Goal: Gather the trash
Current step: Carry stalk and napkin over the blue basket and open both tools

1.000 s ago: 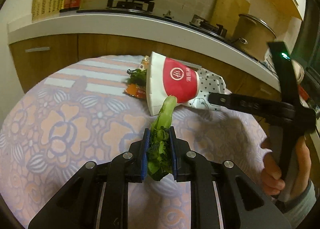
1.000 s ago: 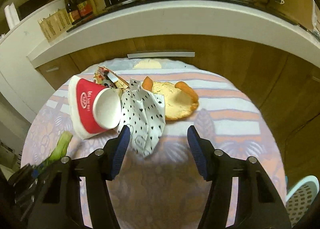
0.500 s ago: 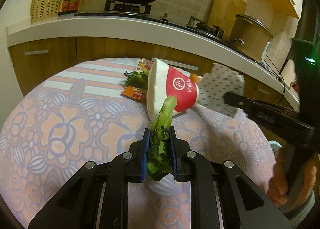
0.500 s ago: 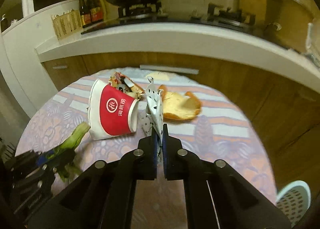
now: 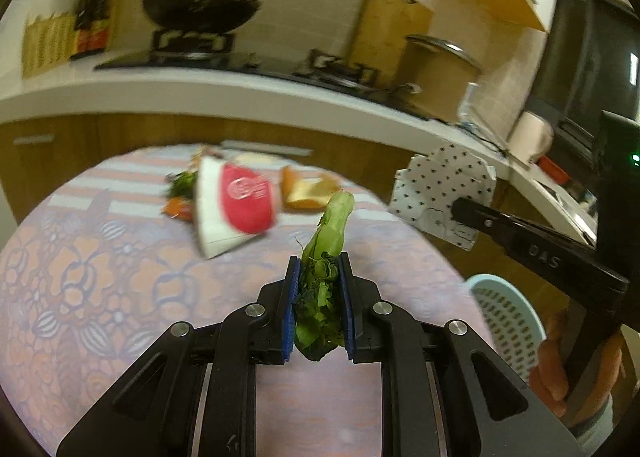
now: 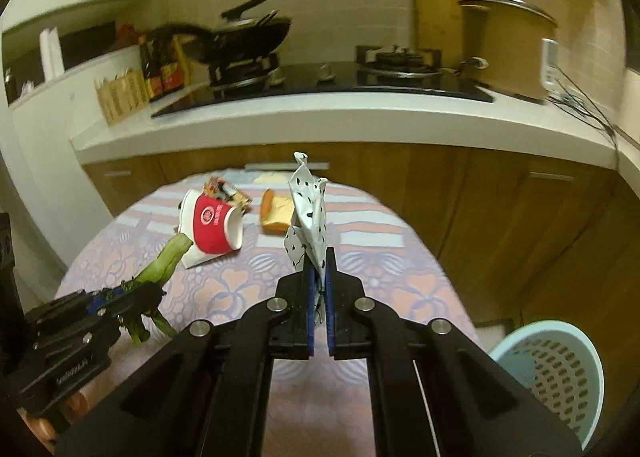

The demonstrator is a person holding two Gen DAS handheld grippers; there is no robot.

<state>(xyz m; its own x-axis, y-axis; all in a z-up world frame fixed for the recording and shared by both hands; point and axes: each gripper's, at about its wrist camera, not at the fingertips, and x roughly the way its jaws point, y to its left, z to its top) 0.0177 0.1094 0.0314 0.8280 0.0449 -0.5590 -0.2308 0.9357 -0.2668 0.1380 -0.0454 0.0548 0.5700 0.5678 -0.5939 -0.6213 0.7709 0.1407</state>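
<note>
While the left tongs (image 5: 318, 299) gripped limp greens (image 5: 322, 277) at frame centre, the right tongs (image 6: 319, 293) pinched a light, crushable dotted wrapper (image 6: 306, 217) (probably paper) by its lower edge, basket (image 6: 560, 369) lower right.

A wilted green vegetable stalk (image 5: 325, 273) is sticking up, pale stem end uppermost, from between the closed blue pads of the left hand-held gripper (image 5: 319, 299), while a crumpled white wrapper with black dots (image 6: 307, 217) is standing pinched in the right hand-held gripper (image 6: 319, 289) above the table (image 6: 400, 281). A red-and-white paper cup (image 6: 212, 223) is lying on its side on the table, with a slice of bread (image 6: 275, 214) just beside it and a colourful snack wrapper (image 6: 224, 190) and leafy scraps (image 5: 182, 182) lying behind it. A pale blue perforated basket (image 6: 560, 369) is sitting low beside the table.
</note>
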